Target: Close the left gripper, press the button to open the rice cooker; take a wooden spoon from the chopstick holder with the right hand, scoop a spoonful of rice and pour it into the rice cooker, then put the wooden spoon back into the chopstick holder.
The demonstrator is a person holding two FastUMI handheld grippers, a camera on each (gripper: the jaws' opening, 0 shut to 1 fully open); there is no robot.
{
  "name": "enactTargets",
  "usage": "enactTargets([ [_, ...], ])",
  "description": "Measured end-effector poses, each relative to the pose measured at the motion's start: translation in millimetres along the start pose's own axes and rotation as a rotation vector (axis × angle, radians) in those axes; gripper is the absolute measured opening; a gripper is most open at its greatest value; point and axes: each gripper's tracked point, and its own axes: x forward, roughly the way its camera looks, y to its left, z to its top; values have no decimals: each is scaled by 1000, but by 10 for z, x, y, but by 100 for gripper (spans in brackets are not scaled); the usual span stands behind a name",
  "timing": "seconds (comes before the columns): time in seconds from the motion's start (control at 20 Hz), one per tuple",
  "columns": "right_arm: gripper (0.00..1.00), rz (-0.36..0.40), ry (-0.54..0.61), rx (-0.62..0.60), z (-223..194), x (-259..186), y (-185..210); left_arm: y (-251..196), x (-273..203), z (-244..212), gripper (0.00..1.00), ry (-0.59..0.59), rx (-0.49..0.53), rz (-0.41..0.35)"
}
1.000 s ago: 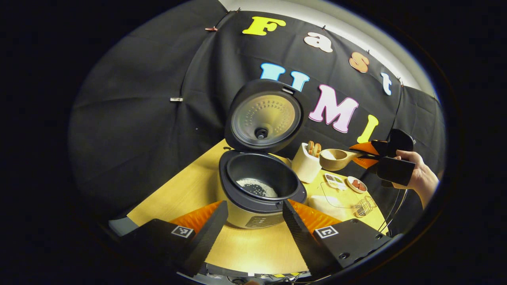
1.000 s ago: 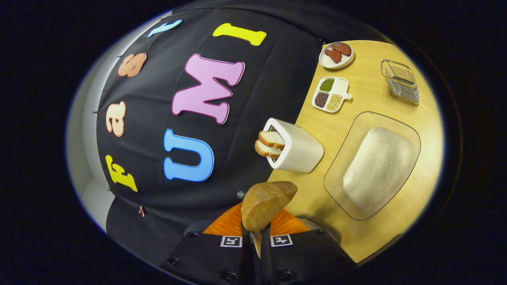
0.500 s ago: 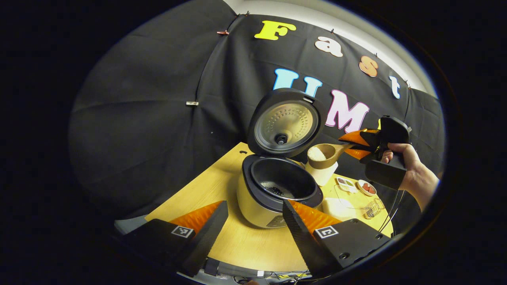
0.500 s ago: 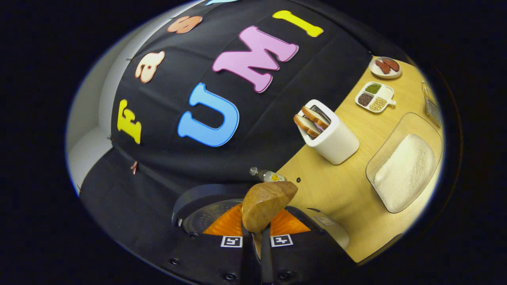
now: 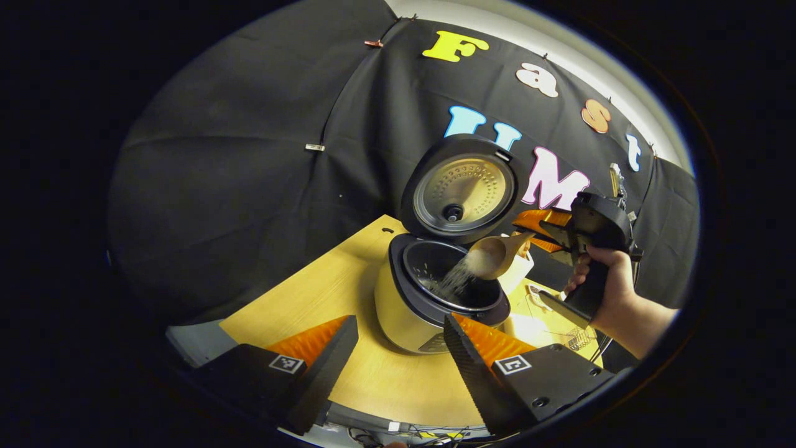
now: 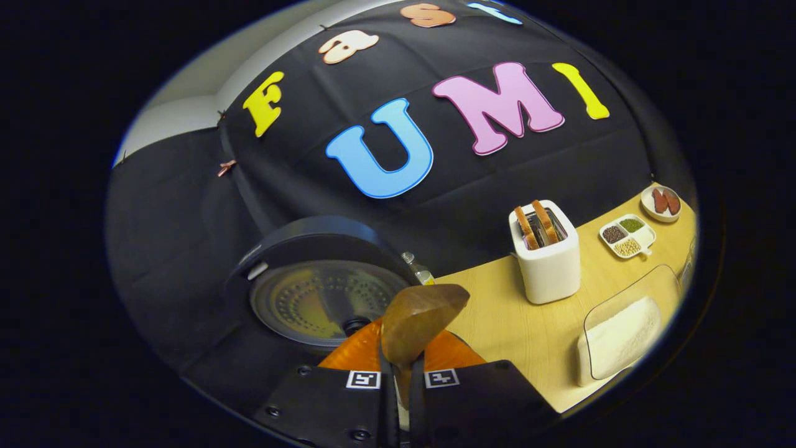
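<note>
The rice cooker (image 5: 410, 314) stands on the wooden table with its lid (image 5: 460, 190) raised, the same lid (image 6: 317, 292) filling the lower left of the right gripper view. My right gripper (image 5: 528, 231) (image 6: 402, 367), held in a hand, is shut on the handle of the wooden spoon (image 5: 491, 255) (image 6: 420, 320). The spoon is tilted over the inner pot (image 5: 448, 286), and rice is streaming from it into the pot. The white holder (image 6: 547, 255) stands to the right on the table. My left gripper (image 5: 401, 320) is open and holds nothing, a short way in front of the cooker.
A clear dish of rice (image 6: 622, 333) lies right of the holder. Behind it are a divided dish of beans (image 6: 628, 235) and a small plate (image 6: 662, 202). A small bottle (image 6: 418, 269) stands behind the cooker. A wire basket (image 5: 575, 338) sits near the table's right edge.
The right gripper carried the loaded spoon left from beside the holder to over the pot and tipped it, so rice now falls. The left gripper stayed open and drew back slightly.
</note>
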Motion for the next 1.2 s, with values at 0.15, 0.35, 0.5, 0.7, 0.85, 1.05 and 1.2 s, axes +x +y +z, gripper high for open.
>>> enactTargets([
  [0.15, 11, 15, 6, -57, -99, 46, 65, 3, -25, 6, 96, -4, 0, 5],
  [0.35, 11, 31, -4, -145, -134, 63, 128, 33, -36, -26, 96, 2, 4, 11],
  [0.5, 11, 65, -31, -221, -119, 44, 232, 72, -36, -26, 96, -1, 0, 23],
  [0.7, 11, 116, -49, -353, -171, 27, 386, 84, -45, -6, 96, -10, -3, 34],
  [0.85, 11, 158, -36, -448, -348, 3, 491, 85, -75, 22, 96, -21, 9, 47],
  [1.05, 11, 219, -39, -608, -510, -28, 616, 48, -83, 27, 96, -32, 25, 47],
  [1.2, 11, 257, -41, -687, -575, -90, 698, -11, -89, -5, 96, -33, 32, 41],
])
